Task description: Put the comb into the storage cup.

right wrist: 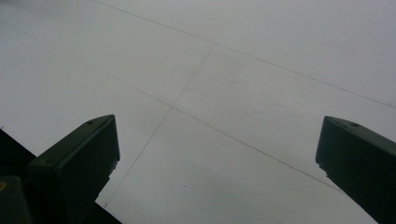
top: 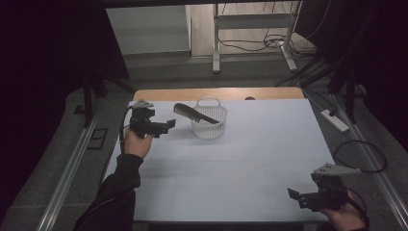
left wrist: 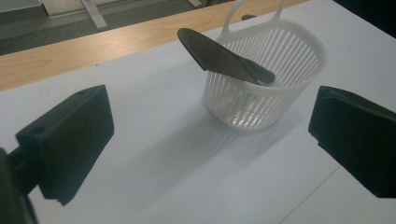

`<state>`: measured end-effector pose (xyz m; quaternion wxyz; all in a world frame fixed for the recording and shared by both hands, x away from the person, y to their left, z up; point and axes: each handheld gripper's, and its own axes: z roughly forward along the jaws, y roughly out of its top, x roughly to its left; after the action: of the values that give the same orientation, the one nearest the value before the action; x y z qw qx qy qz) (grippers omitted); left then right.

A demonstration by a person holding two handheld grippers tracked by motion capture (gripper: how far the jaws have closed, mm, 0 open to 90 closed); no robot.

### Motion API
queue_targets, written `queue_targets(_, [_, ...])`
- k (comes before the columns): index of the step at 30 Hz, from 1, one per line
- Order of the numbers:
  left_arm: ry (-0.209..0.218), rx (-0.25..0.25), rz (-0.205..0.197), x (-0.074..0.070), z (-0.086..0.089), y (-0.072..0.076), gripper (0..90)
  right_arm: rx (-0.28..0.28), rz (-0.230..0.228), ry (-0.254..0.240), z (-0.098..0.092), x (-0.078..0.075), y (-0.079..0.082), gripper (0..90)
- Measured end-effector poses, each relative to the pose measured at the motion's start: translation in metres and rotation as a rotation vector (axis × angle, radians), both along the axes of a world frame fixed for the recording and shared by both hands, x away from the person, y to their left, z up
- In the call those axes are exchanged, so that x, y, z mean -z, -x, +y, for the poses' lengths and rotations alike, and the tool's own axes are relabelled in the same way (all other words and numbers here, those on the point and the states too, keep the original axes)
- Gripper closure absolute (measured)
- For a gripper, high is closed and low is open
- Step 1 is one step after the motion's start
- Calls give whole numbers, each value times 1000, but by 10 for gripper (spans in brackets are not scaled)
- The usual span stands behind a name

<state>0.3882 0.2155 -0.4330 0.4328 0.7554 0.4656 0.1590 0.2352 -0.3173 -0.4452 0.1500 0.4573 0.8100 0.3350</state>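
Both jaws stood released: my left gripper (top: 168, 126) faced the black plastic comb (top: 193, 113) propped in the white slatted basket (top: 210, 126), upper centre; my right gripper (top: 294, 195) idled lower right. A nudge might have tipped the light basket.

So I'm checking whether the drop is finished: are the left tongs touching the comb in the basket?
Apart. The left gripper view shows the left tongs open, with bare table between them and the comb.

Comb (left wrist: 219, 56): we lose its lower end inside the basket (left wrist: 299, 51).
Basket handle: cut by the top edge.
Right hand (top: 344, 217): we see it clipped at the bottom edge.
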Motion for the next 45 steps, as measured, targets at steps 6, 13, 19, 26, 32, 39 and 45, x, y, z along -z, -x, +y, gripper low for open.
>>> queue_targets(6, [-6, 12, -4, 3, 3, 4, 0, -2, 1, 1, 0, 0, 0, 0])
queue_targets(13, [11, 34, -30, 4, 4, 9, 0, -2, 2, -2, 0, 0, 0, 0])
queue_targets(19, [35, 34, -40, 4, 7, 13, 0, 3, 3, -5, 0, 0, 0, 0])
queue_targets(26, [25, 33, -55, 7, 7, 19, 0, 8, 2, -3, 0, 0, 0, 0])
queue_targets(32, [10, 40, -50, 10, 5, 23, 0, 8, 1, 0, 0, 0, 0, 0])
queue_targets(39, [23, 49, -42, 15, 3, 26, 0, 5, -7, 13, 1, 0, 1, 0])
queue_targets(45, [22, 49, -32, 18, 3, 29, 0, 2, -8, 19, 2, 0, 1, 0])
